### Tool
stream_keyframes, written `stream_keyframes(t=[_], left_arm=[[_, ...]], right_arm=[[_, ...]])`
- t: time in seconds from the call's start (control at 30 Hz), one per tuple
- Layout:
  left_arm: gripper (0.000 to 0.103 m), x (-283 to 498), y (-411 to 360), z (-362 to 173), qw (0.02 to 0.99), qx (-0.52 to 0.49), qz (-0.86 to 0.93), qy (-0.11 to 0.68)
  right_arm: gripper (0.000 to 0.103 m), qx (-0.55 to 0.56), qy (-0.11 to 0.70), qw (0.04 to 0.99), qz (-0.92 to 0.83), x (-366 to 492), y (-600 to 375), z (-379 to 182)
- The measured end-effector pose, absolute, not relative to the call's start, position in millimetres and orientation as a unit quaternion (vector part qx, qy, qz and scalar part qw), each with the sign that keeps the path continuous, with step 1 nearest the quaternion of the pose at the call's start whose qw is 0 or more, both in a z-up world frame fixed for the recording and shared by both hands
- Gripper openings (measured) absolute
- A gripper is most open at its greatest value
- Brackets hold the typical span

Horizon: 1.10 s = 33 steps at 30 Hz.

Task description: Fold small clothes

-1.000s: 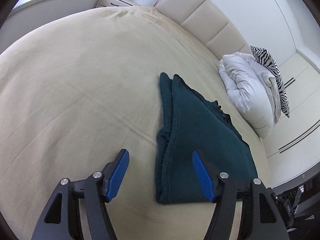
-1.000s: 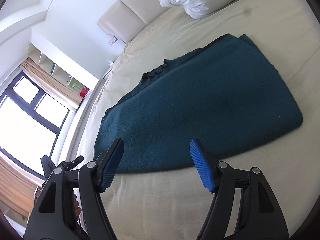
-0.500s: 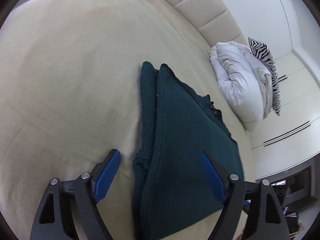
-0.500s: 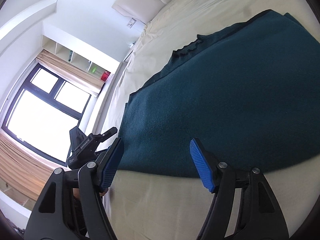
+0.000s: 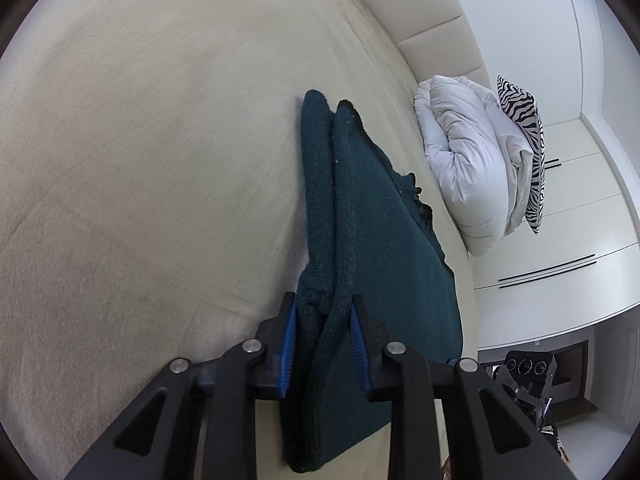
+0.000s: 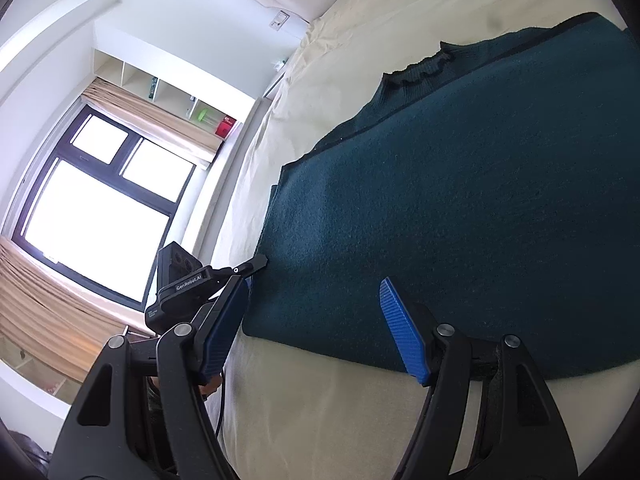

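Note:
A dark teal knitted garment (image 5: pixel 380 216) lies folded on the beige bed (image 5: pixel 140 140). My left gripper (image 5: pixel 323 340) is shut on the garment's near folded edge, with the thick layers bunched between its blue pads. In the right wrist view the same garment (image 6: pixel 460 200) spreads flat across the bed. My right gripper (image 6: pixel 316 324) is open over the garment's near edge, its right blue pad (image 6: pixel 404 332) above the cloth. The left gripper (image 6: pixel 192 280) shows there at the garment's left corner.
A white duvet (image 5: pixel 464 160) and a zebra-print pillow (image 5: pixel 528 140) lie at the padded headboard (image 5: pixel 420 12). White wardrobes (image 5: pixel 568 232) stand beyond the bed. A window with curtains (image 6: pixel 92 208) and wall shelves (image 6: pixel 168 88) are at the left in the right wrist view.
My left gripper moved forward onto the garment's folded edge and closed on it. My right gripper came lower and closer to the garment's near edge, still open.

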State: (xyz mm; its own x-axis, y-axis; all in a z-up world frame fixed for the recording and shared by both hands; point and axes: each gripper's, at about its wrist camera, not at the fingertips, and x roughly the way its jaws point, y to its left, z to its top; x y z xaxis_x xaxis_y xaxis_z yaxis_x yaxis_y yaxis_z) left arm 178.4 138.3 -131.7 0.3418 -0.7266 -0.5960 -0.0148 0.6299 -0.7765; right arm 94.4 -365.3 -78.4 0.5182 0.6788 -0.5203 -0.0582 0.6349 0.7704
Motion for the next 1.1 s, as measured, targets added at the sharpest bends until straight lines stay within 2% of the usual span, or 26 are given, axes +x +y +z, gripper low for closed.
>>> stream_keyframes(t=[0.2, 0.5, 0.63, 0.77, 0.93, 1.1], left_arm=[[0.015, 174, 146, -136, 0.73, -0.387, -0.241, 0.51], [0.013, 165, 148, -124, 0.737, -0.402, -0.239, 0.488], [0.012, 164, 142, -116, 0.745, -0.39, -0.234, 0.488], [0.012, 166, 130, -99, 0.756, -0.375, -0.23, 0.484], [0.011, 168, 91, -57, 0.781, -0.316, -0.248, 0.478], [0.011, 176, 6, -17, 0.796, -0.248, -0.288, 0.472]], right_arm=[[0.067, 0.341, 0.451, 0.789, 0.239, 113, -350, -80], [0.067, 0.352, 0.47, 0.759, 0.28, 171, -320, -82], [0.066, 0.356, 0.516, 0.731, 0.271, 204, -306, -115], [0.062, 0.399, 0.502, 0.716, 0.276, 216, -316, -134], [0.064, 0.421, 0.499, 0.704, 0.279, 215, -332, -126], [0.066, 0.479, 0.462, 0.695, 0.273, 211, -394, -117]])
